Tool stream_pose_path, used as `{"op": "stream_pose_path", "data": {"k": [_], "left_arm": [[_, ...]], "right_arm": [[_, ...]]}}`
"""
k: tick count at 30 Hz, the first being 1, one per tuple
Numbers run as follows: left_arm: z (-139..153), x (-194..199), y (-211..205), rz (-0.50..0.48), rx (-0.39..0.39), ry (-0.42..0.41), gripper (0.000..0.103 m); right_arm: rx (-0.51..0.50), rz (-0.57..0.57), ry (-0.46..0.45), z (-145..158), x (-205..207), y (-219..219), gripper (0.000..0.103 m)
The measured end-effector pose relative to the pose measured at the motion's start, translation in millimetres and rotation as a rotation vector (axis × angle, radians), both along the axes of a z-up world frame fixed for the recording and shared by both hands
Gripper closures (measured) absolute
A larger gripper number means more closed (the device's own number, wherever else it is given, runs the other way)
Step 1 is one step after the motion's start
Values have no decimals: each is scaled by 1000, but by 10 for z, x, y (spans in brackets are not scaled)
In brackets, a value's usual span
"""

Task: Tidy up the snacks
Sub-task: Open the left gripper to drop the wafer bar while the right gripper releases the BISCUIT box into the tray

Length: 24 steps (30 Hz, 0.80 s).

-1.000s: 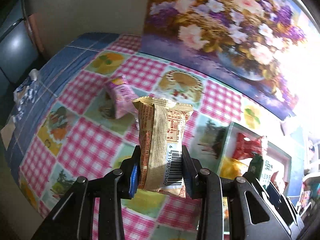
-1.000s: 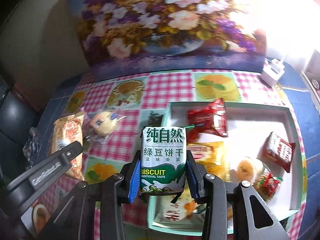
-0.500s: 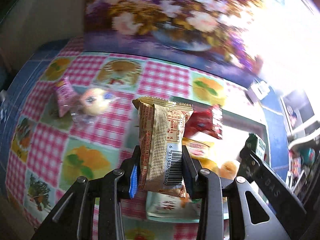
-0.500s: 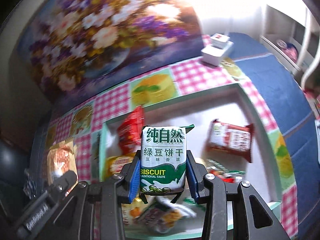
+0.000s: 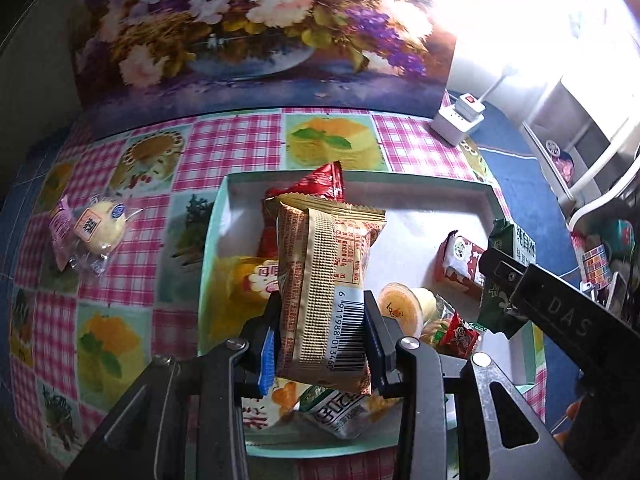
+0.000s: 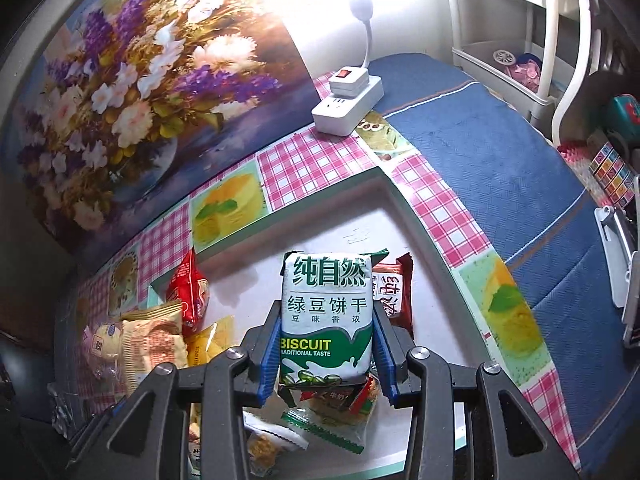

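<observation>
My left gripper (image 5: 320,344) is shut on a gold and orange snack packet (image 5: 326,288), held upright above the pale green tray (image 5: 360,178). My right gripper (image 6: 326,354) is shut on a green and white biscuit pack (image 6: 326,320), also over the tray (image 6: 384,184). In the tray lie a red packet (image 5: 316,182), a yellow packet (image 5: 240,272), a jelly cup (image 5: 400,306), a red and white bar (image 5: 460,260) and other wrappers. In the left wrist view the right gripper with its green pack (image 5: 508,272) shows at the right. The gold packet (image 6: 154,340) appears at the lower left of the right wrist view.
On the checked tablecloth left of the tray lie a round yellow cake in clear wrap (image 5: 100,226) and a pink packet (image 5: 60,232). A flower painting (image 5: 260,32) stands behind. A white power strip (image 6: 346,110) sits beyond the tray's far right corner. A white rack (image 6: 520,48) stands at the right.
Both grippers have swung right from above the tablecloth to above the tray, each still holding its packet. The views have rolled, and the loose cake and pink packet have slid left.
</observation>
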<state>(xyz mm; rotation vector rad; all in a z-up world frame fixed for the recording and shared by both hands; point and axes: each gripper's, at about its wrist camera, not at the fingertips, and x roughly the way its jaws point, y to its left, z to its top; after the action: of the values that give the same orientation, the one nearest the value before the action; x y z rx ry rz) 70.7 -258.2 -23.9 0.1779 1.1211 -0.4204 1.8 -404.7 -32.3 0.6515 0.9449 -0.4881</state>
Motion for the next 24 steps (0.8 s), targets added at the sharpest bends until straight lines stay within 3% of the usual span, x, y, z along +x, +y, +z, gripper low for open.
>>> {"op": "stream_pose_path", "data": {"k": [12,16,24], "left_arm": [[-48,23,-74,-21,-2,-5,64],[-39,6,-89,-39,0,-6,51],[31,-9,-66,-45,8,-14,46]], "right_arm": [[20,40,44,-147,133,108,59],[11,46,50,-145,151,132,58],[-3,52,57,-110,167,157,55]]}}
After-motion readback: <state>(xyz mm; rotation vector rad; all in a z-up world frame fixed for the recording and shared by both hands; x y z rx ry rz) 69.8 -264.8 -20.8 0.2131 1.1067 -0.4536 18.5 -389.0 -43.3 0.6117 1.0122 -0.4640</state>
